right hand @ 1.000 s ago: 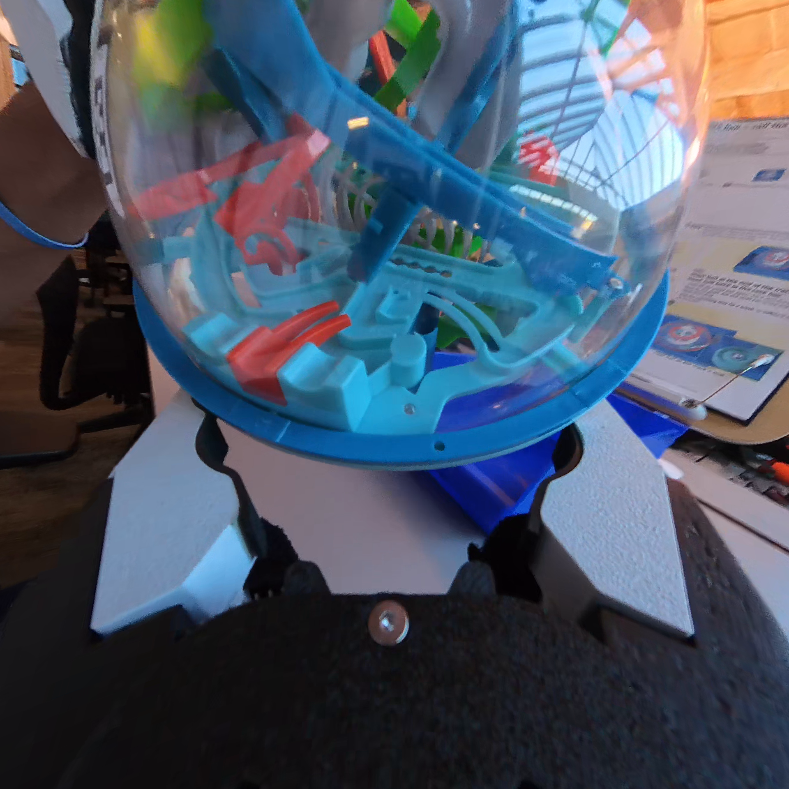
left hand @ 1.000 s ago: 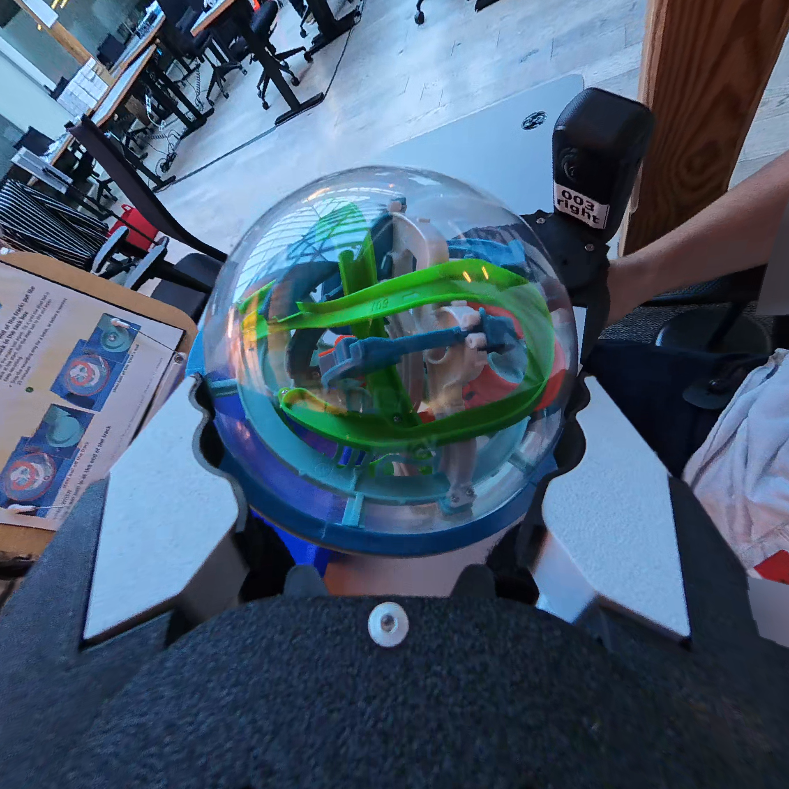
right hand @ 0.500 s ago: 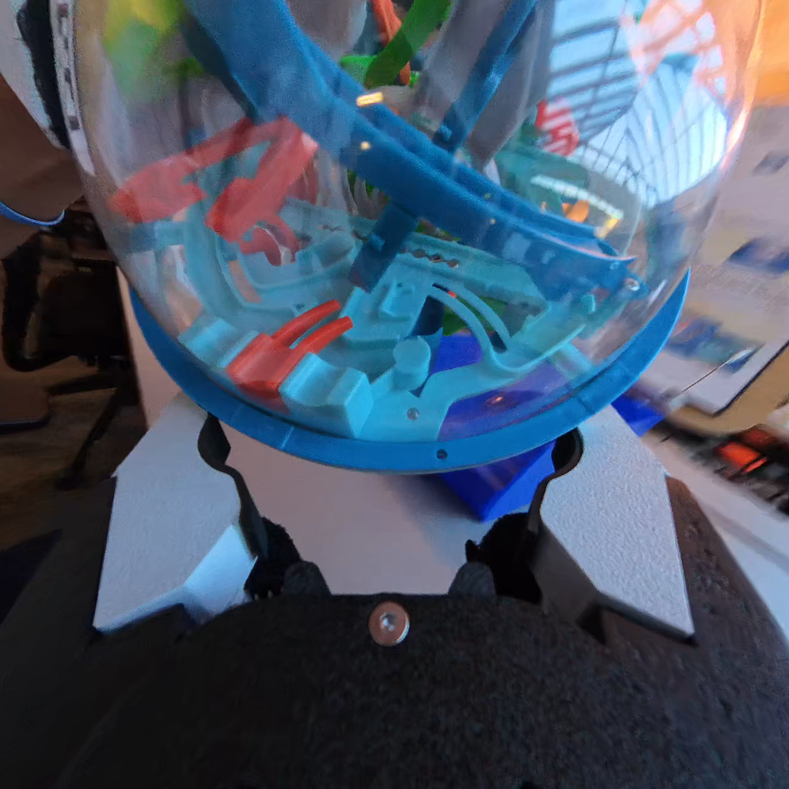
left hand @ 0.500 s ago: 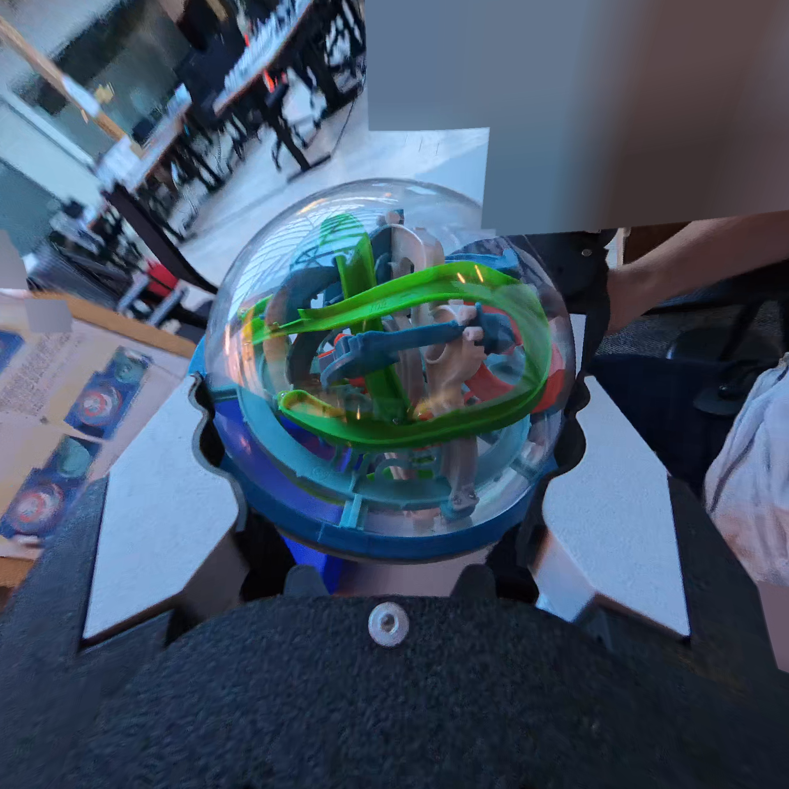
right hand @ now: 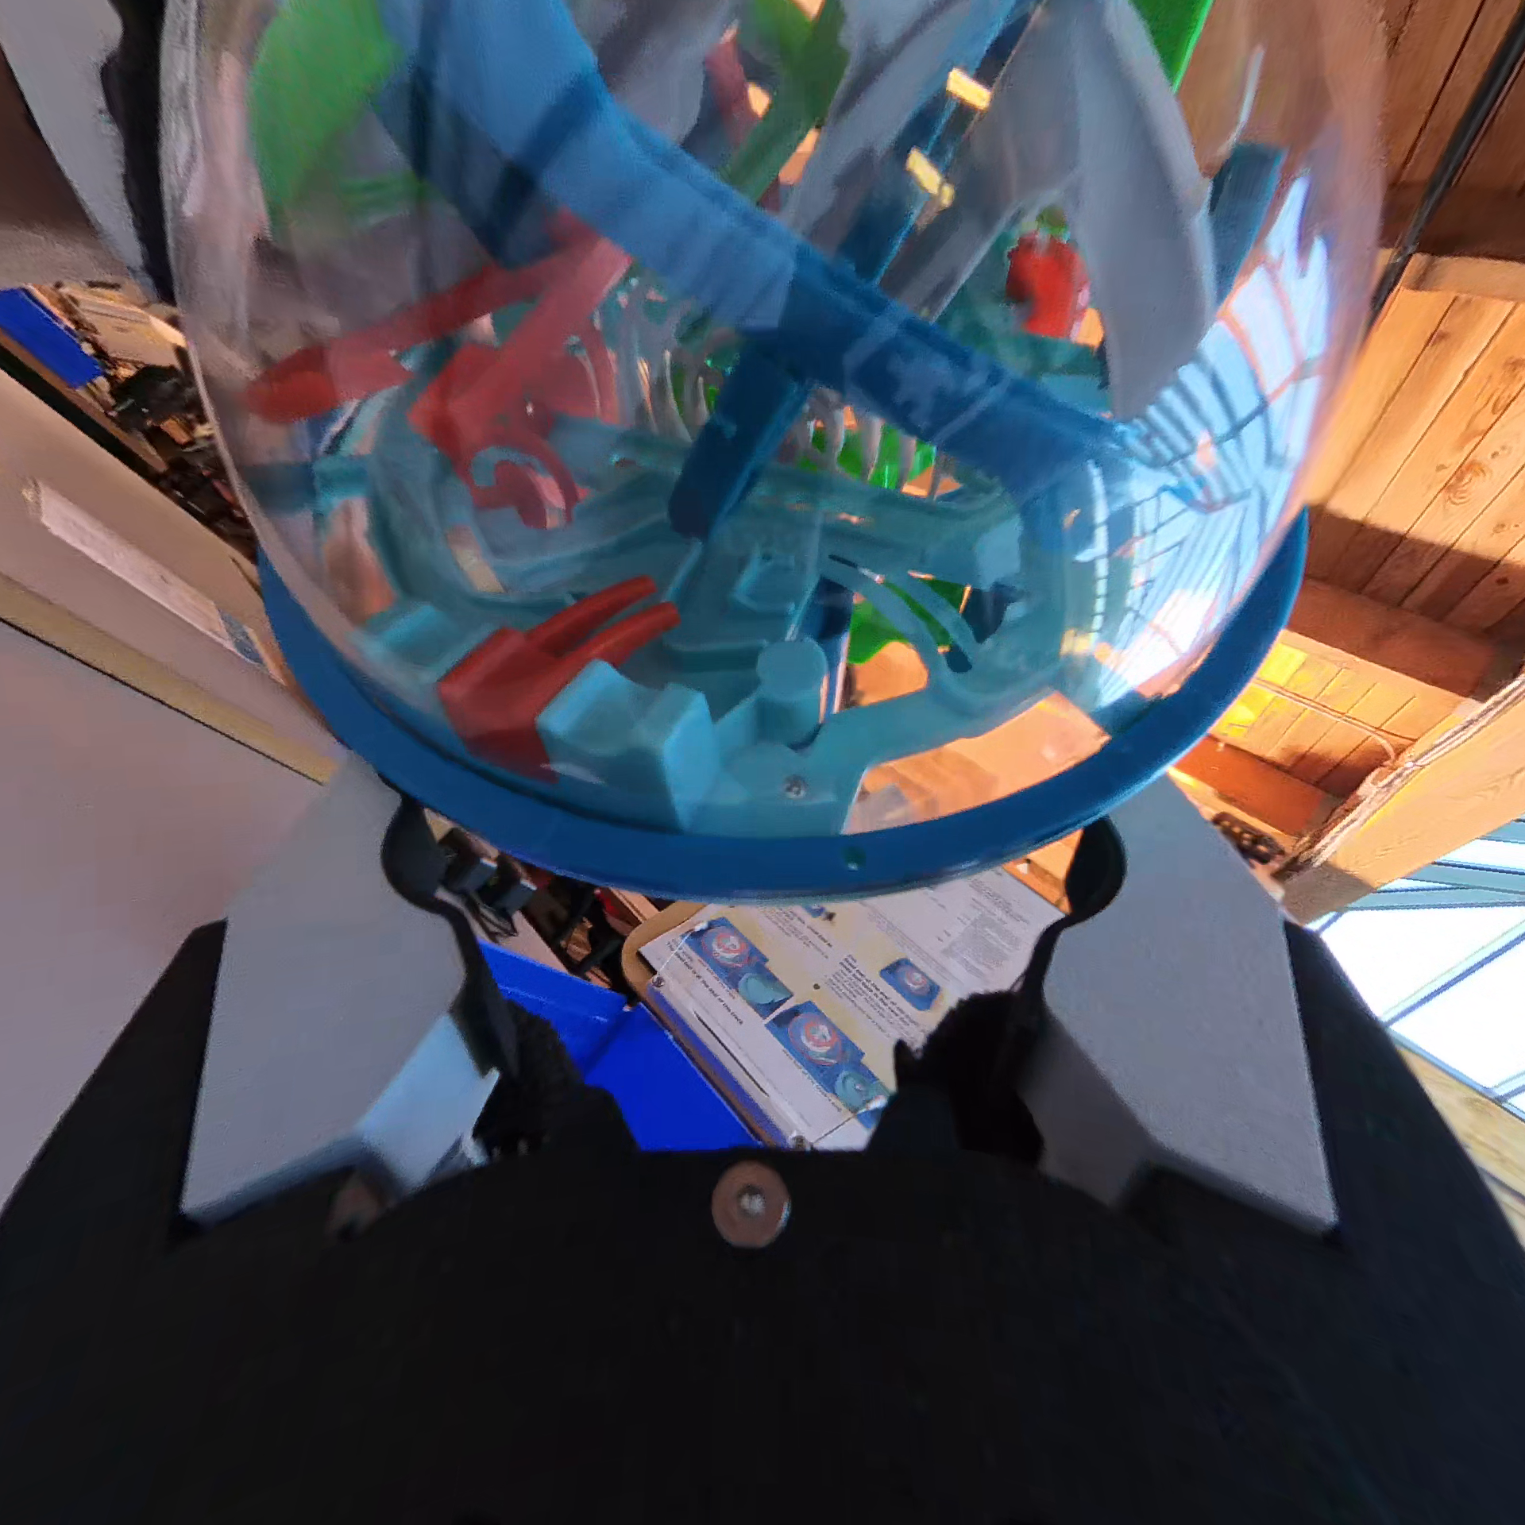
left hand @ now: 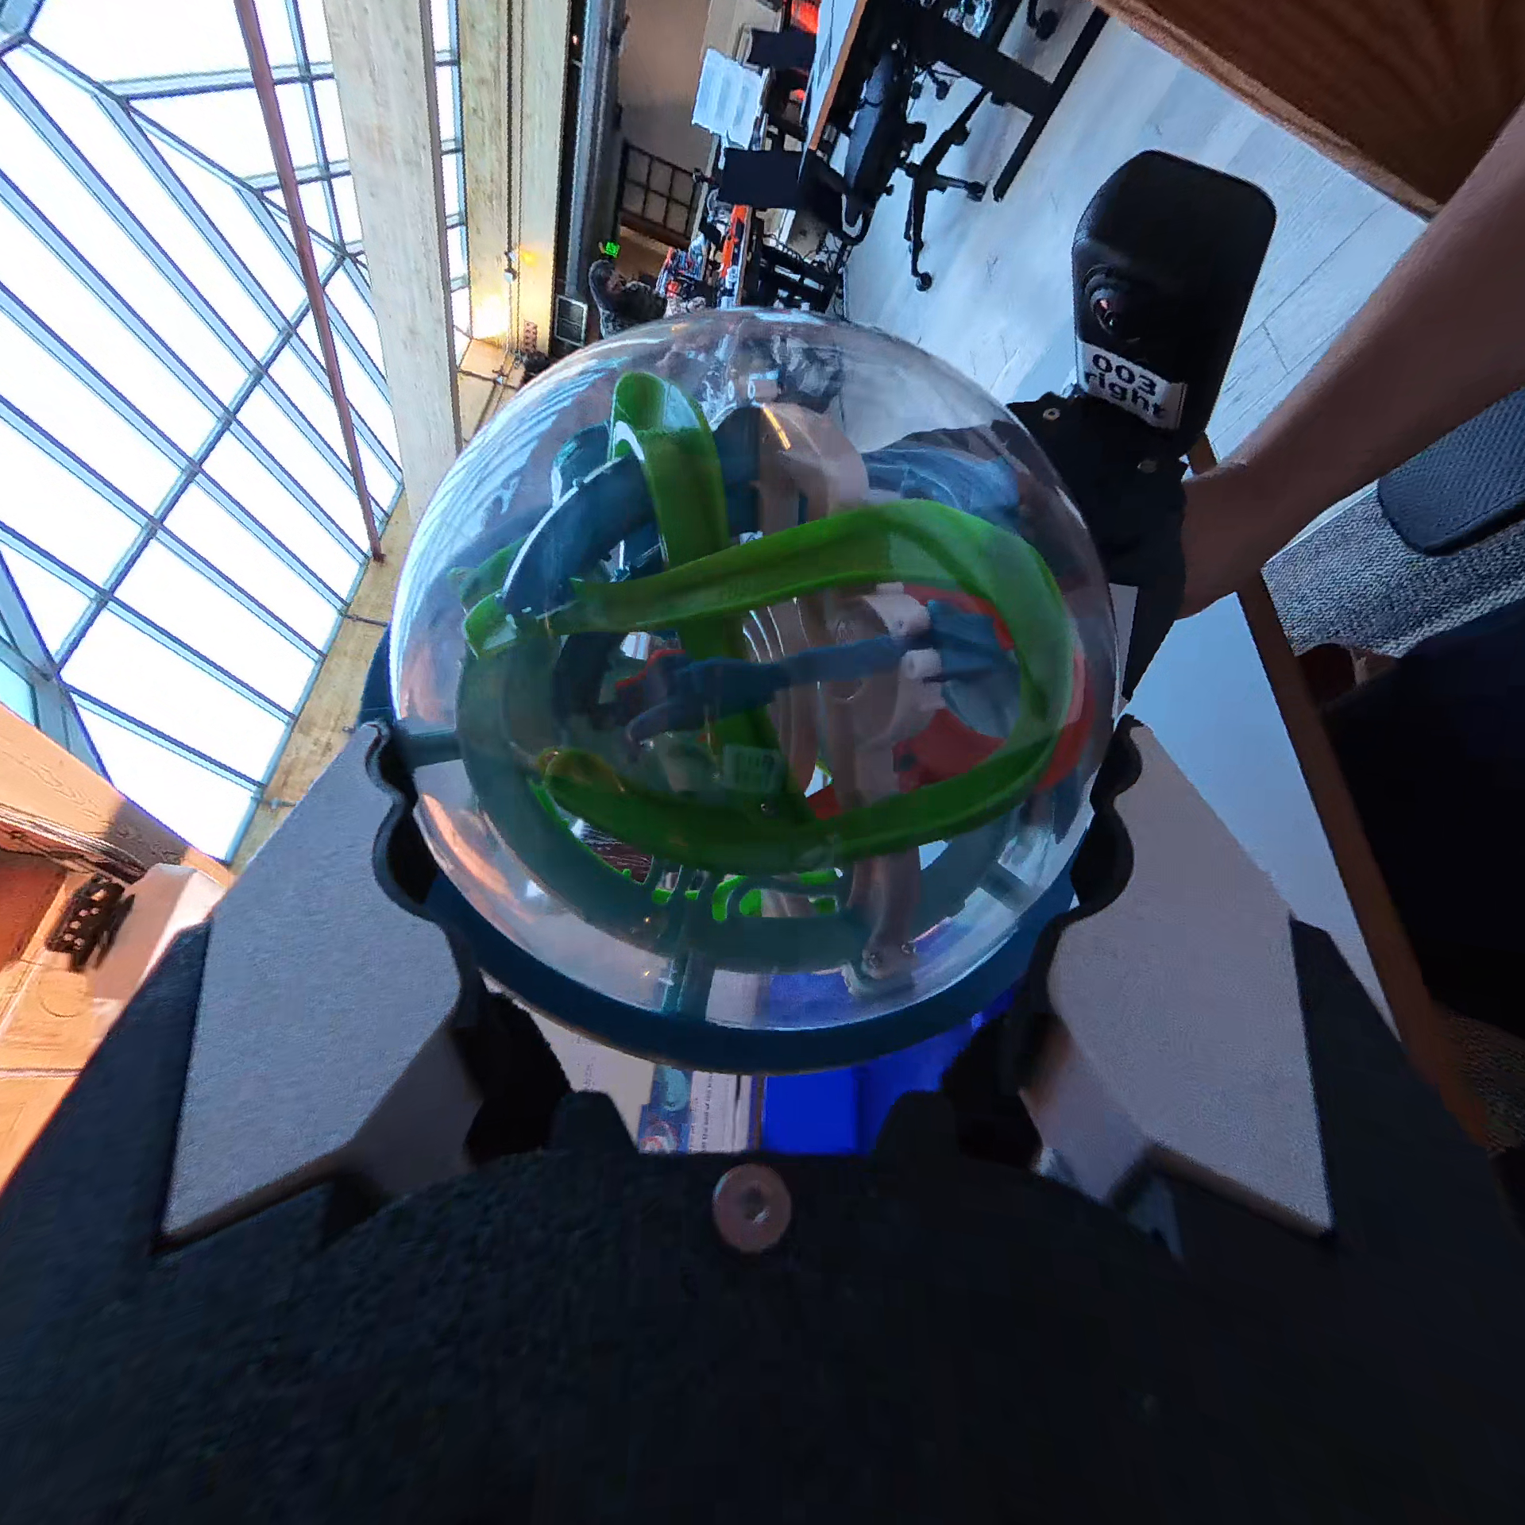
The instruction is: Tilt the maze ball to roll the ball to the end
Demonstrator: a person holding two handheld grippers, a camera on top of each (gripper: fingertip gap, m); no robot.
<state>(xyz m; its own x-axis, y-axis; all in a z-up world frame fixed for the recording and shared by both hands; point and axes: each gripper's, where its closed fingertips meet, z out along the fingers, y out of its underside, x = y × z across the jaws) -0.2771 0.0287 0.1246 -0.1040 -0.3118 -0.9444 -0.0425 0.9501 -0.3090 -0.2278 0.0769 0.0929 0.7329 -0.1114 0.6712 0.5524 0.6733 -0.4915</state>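
The maze ball (left hand: 743,578) is a clear sphere with green, blue and red tracks inside and a blue ring (right hand: 578,833) around its middle. My left gripper (left hand: 751,743) is shut on it, fingers against both sides near the ring. My right gripper (right hand: 751,833) is shut on the same maze ball (right hand: 743,413) from the opposite side, gripping at the ring. The sphere is held in the air, tilted. The right gripper's camera housing (left hand: 1172,272) shows behind the sphere in the left wrist view. I cannot make out the small rolling ball inside.
A blue stand (right hand: 660,1073) and an instruction sheet on a clipboard (right hand: 866,990) lie below the sphere. A person's forearm (left hand: 1362,396) reaches in from the right. A skylight (left hand: 165,330) and wooden beams (right hand: 1444,413) fill the background.
Both grippers have swung the sphere upward and rotated it. The left view's background went from floor and clipboard to skylight; the stand and the sheet now show below the sphere.
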